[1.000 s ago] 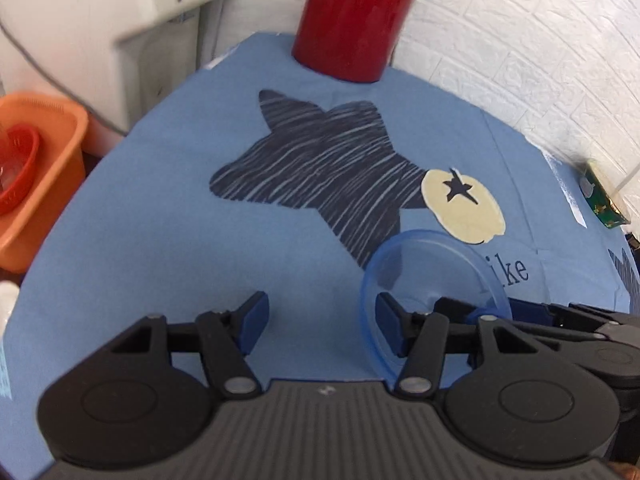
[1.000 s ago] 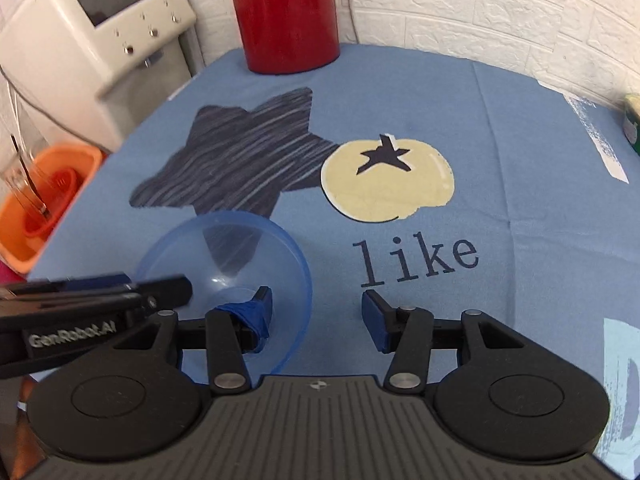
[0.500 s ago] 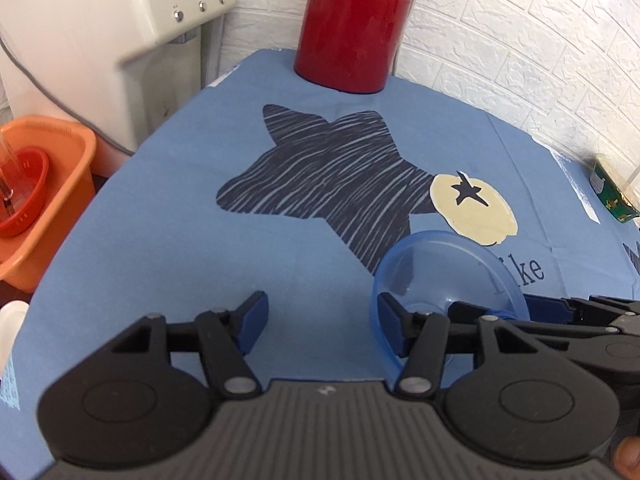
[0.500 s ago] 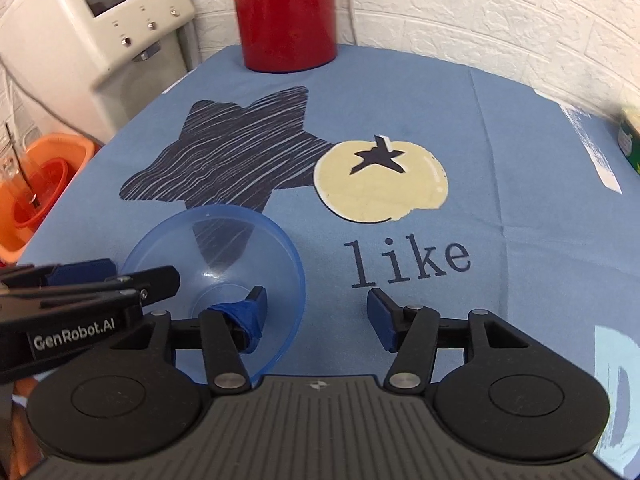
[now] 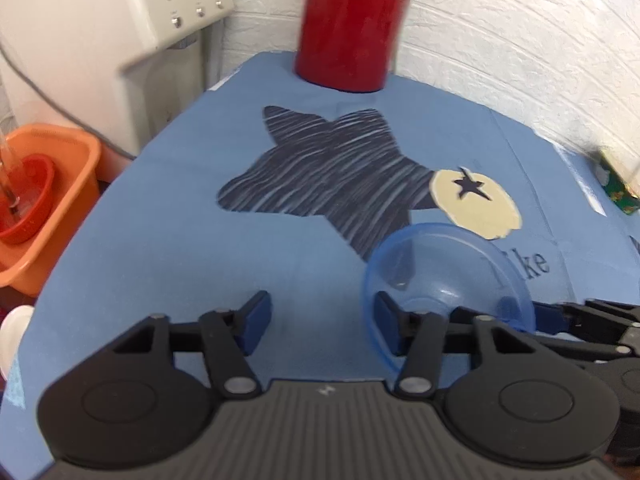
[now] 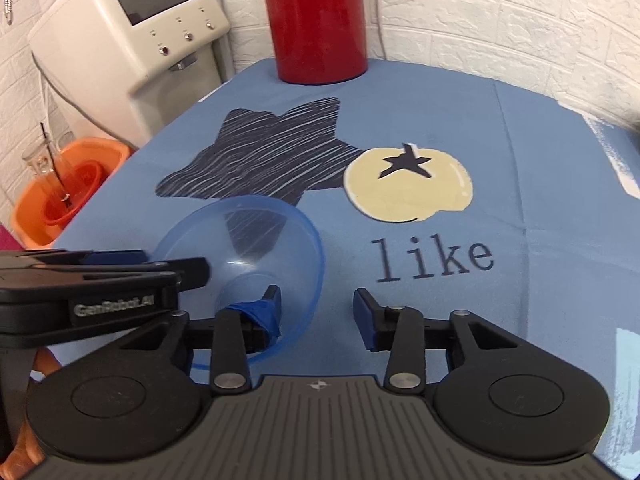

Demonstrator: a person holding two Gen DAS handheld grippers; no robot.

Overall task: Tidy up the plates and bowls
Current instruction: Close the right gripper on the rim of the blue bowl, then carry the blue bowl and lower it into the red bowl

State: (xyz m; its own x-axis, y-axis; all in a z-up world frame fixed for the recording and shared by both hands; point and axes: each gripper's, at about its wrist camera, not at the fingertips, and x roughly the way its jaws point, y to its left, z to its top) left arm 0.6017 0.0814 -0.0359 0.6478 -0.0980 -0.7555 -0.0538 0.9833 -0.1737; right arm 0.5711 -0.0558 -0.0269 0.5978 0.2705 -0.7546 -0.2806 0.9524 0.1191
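Note:
A clear blue bowl (image 5: pixel 444 280) (image 6: pixel 244 248) sits tilted on the blue tablecloth (image 5: pixel 160 248), near the front edge. My left gripper (image 5: pixel 320 320) is open; its right finger stands at the bowl's left wall and its left finger is outside on bare cloth. My right gripper (image 6: pixel 316 312) is open too, with its left finger inside the bowl, seen through the wall, and its right finger outside. Each gripper shows in the other's view: the left gripper (image 6: pixel 120 276) reaches in over the bowl's left rim, and the right gripper (image 5: pixel 592 320) comes from the right.
A red jug (image 6: pixel 316 20) stands at the back of the table against the white brick wall. A white appliance (image 6: pixel 132 28) is beside the table's left edge, and below it an orange basin (image 5: pixel 44 200) holds a red strainer. A green packet (image 5: pixel 620 196) lies far right.
Both views have tipped upward a little, showing more of the wall and appliance. Both grippers stay open at the bowl's rim, and the bowl keeps its place between them.

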